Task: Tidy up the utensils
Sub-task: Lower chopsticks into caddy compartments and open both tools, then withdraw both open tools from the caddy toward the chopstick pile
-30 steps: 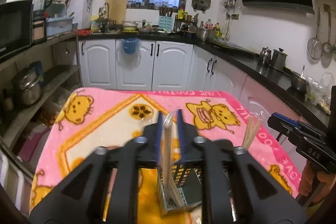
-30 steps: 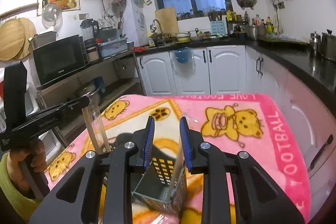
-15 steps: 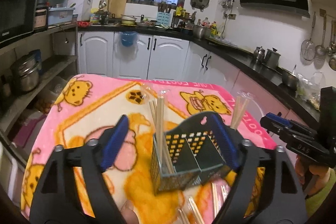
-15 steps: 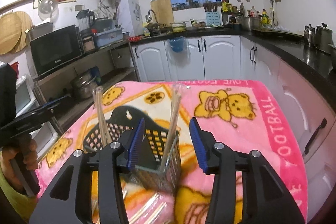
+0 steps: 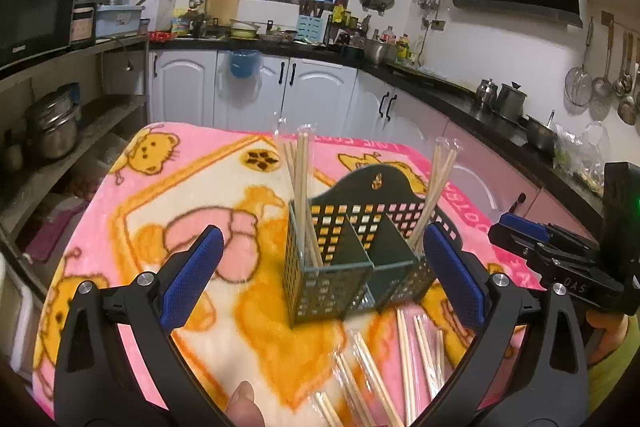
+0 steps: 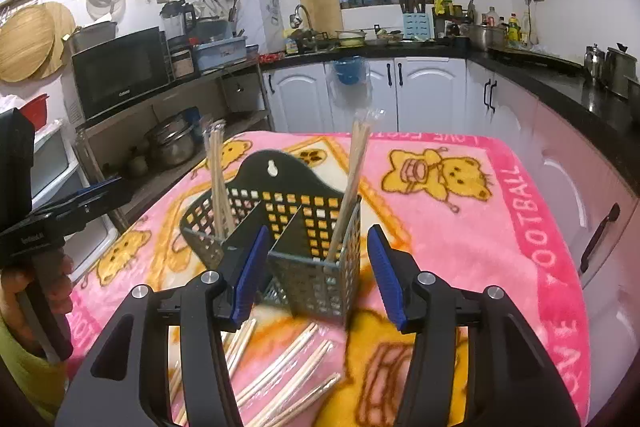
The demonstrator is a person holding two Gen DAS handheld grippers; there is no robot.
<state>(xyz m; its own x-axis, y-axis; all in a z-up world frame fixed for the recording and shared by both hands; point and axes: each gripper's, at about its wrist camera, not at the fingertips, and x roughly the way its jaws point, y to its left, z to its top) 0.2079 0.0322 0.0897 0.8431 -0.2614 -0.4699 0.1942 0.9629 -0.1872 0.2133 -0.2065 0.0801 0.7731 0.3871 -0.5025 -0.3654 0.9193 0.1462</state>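
A dark perforated utensil basket (image 5: 360, 251) with three compartments stands on the pink bear blanket (image 5: 160, 195). Wrapped chopsticks stand upright in its left compartment (image 5: 301, 187) and right compartment (image 5: 434, 195). My left gripper (image 5: 320, 279) is open and empty, just in front of the basket. In the right wrist view the basket (image 6: 288, 227) shows chopsticks at its left (image 6: 218, 179) and right (image 6: 348, 187). My right gripper (image 6: 316, 267) is open and empty, close in front of the basket. Several wrapped chopsticks (image 6: 280, 363) lie loose on the blanket in front; they also show in the left wrist view (image 5: 384, 359).
The other hand-held gripper shows at the right edge of the left wrist view (image 5: 560, 259) and at the left edge of the right wrist view (image 6: 48, 223). White kitchen cabinets (image 5: 280, 91) and a black counter (image 5: 460, 99) lie beyond the table. Open shelves with pots (image 6: 168, 143) stand at left.
Both grippers were shut on chopsticks over the basket, opened and let them drop into the outer compartments, then drew back toward me. The loose chopsticks in front have come into view.
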